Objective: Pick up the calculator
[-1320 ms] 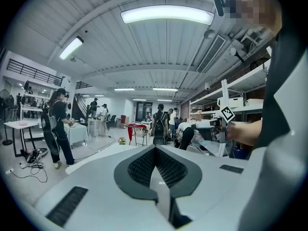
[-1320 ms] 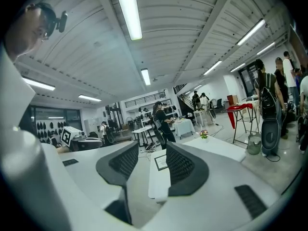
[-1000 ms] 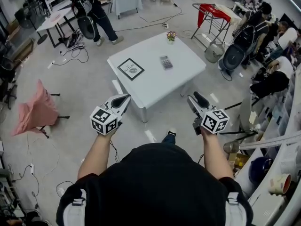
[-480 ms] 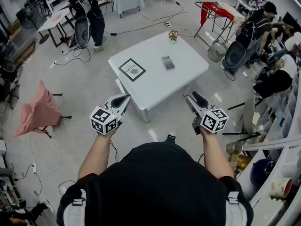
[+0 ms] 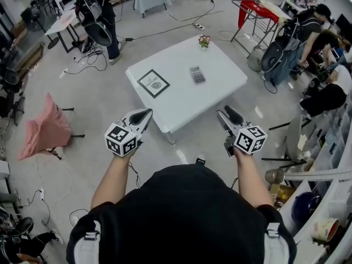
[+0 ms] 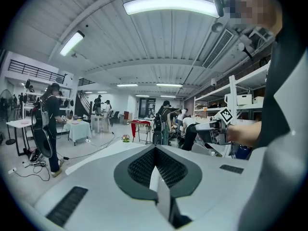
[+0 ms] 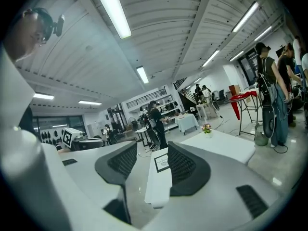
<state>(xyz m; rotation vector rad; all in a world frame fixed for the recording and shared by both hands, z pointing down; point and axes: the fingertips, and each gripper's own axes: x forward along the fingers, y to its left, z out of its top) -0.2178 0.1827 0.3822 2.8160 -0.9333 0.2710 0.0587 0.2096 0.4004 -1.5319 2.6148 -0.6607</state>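
Observation:
A small grey calculator (image 5: 197, 75) lies flat on the white low table (image 5: 225, 87) in the head view, right of the table's middle. Both grippers hang in the air short of the table's near edge, well apart from the calculator. My left gripper (image 5: 144, 115) points at the near left corner and its pads meet at the tips, holding nothing. My right gripper (image 5: 224, 114) points at the near right side, with a gap between its pads and nothing in it. In the right gripper view the table (image 7: 219, 146) shows beyond the jaws; the calculator is hidden there.
A black-and-white booklet (image 5: 153, 83) lies on the table's left part and a small flower pot (image 5: 204, 40) stands at its far corner. Around the table are a pink draped chair (image 5: 41, 130), a red rack (image 5: 256, 12), floor cables and several people.
The table has drawn slightly nearer and lower in the head view as the person steps toward it. Both grippers keep their pose and jaw state.

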